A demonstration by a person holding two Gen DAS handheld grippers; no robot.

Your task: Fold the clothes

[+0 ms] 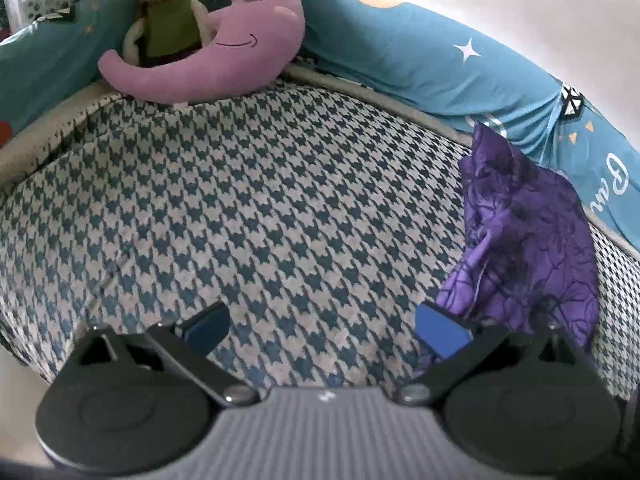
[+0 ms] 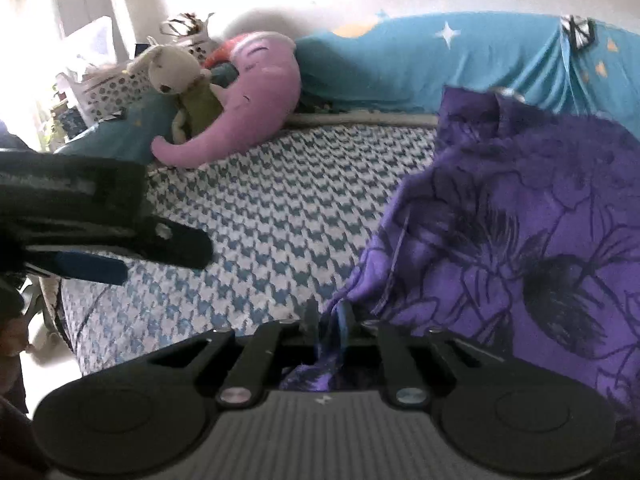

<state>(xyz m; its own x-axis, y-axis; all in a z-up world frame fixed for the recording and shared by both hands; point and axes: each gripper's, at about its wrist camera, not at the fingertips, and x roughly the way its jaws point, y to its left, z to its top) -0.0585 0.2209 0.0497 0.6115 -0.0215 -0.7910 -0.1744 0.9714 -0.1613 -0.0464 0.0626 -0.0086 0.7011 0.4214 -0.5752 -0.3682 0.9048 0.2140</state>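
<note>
Purple garment (image 2: 520, 220) bunched at right side of houndstooth bed (image 1: 260, 200), edge pinched in right gripper (image 2: 328, 320), jaws narrow on cloth, probably for lifting and spreading. Left gripper (image 1: 320, 326) wide, empty, beside cloth. Pinch visible only from right wrist.

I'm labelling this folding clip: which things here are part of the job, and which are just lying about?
Part of the job:
- purple garment, bunched up
- right gripper, shut on the garment's edge
- left gripper, open, holding nothing
- houndstooth bed cover, the work surface

Lying about:
- purple elephant plush
- white rabbit toy
- blue star-print pillow
- white basket
</note>
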